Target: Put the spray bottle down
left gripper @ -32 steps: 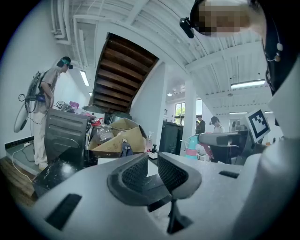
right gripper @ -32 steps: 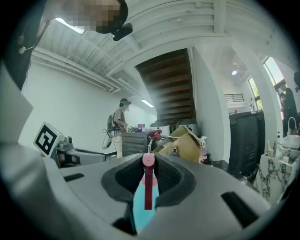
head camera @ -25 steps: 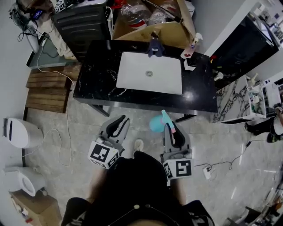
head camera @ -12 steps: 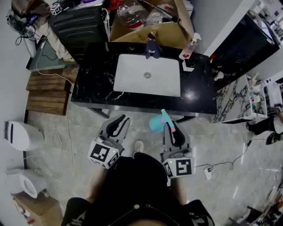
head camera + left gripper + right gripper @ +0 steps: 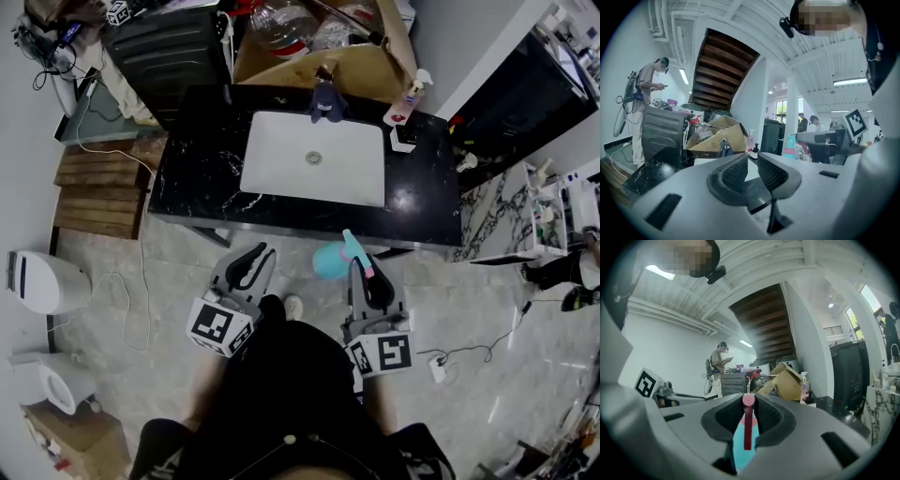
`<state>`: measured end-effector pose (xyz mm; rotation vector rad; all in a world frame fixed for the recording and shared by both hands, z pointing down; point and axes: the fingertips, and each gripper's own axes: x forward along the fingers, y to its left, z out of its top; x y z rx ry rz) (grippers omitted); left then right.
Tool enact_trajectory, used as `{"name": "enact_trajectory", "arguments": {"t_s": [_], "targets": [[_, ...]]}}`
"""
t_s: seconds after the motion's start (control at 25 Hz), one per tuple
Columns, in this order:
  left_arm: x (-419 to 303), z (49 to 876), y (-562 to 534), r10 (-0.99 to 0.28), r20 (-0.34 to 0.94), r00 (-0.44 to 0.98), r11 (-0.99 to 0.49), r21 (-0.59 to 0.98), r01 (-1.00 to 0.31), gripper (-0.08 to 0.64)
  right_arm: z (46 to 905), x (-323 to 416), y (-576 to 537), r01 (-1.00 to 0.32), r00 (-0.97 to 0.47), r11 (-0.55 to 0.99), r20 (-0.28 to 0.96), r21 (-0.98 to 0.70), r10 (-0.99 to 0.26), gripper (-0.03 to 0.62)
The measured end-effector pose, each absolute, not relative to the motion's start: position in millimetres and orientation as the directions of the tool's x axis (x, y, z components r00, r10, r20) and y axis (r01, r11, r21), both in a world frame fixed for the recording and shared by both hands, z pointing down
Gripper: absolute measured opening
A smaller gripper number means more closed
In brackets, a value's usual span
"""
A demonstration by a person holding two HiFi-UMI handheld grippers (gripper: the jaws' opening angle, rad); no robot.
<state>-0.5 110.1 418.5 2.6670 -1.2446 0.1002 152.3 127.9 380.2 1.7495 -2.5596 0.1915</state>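
Note:
In the head view my right gripper (image 5: 358, 262) is shut on the head of a teal spray bottle (image 5: 328, 262), which hangs just short of the front edge of the black counter (image 5: 197, 178). Seen from the right gripper view, the bottle's pink nozzle and trigger (image 5: 747, 427) are pinched between the pads of my right gripper (image 5: 749, 401), with the teal body (image 5: 739, 448) below. My left gripper (image 5: 261, 251) floats beside it on the left, holding nothing. Its jaws (image 5: 752, 159) stand almost together, with only a thin slit between them.
A white sink basin (image 5: 316, 157) is set into the counter, with a small dark figure (image 5: 326, 98) and a clear pump bottle (image 5: 412, 94) at its back edge. Behind are a cardboard box (image 5: 319, 56) and a black cabinet (image 5: 173, 52). A wooden pallet (image 5: 98, 187) and a white bin (image 5: 42, 281) lie left.
Both grippers have drifted slightly toward the counter, the right one still gripping the spray bottle. The jaws have not changed.

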Motion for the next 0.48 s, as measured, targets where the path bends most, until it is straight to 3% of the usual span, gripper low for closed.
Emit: {"name": "enact_trajectory", "arguments": {"t_s": [0.48], "targets": [[-21, 429, 55, -0.752, 0.142, 0.643, -0.62, 0.175, -0.764, 0.067, 381, 134, 69, -0.929, -0.37, 0.368, 0.099, -0.045, -0.924, 0.067]]}}
